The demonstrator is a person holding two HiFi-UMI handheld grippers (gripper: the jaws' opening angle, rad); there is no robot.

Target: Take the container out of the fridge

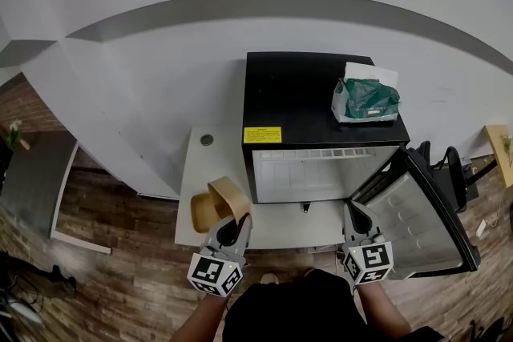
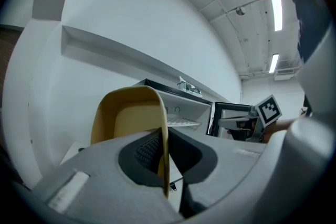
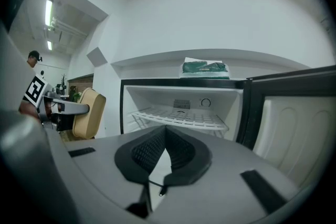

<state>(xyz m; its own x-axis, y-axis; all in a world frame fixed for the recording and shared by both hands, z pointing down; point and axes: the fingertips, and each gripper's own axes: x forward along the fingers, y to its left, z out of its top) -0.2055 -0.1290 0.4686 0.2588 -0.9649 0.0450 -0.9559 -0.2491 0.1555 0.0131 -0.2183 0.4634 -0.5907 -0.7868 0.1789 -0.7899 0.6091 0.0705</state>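
Observation:
A tan, open container (image 1: 210,209) hangs tilted over the front left of the white table (image 1: 204,166). My left gripper (image 1: 239,220) is shut on its thin wall; in the left gripper view the wall (image 2: 131,113) runs up between the dark pads. The black fridge (image 1: 309,96) stands behind the table with its door (image 1: 417,212) swung open to the right. Its white inside (image 3: 178,107) shows only a wire shelf. My right gripper (image 1: 357,214) hovers in front of the door, shut with nothing in it, and its pads meet (image 3: 165,131).
A green pack of tissues (image 1: 365,98) lies on the fridge top at the right. A small round hole (image 1: 207,140) sits at the table's back left. White walls stand behind, and wooden floor (image 1: 120,212) lies to the left.

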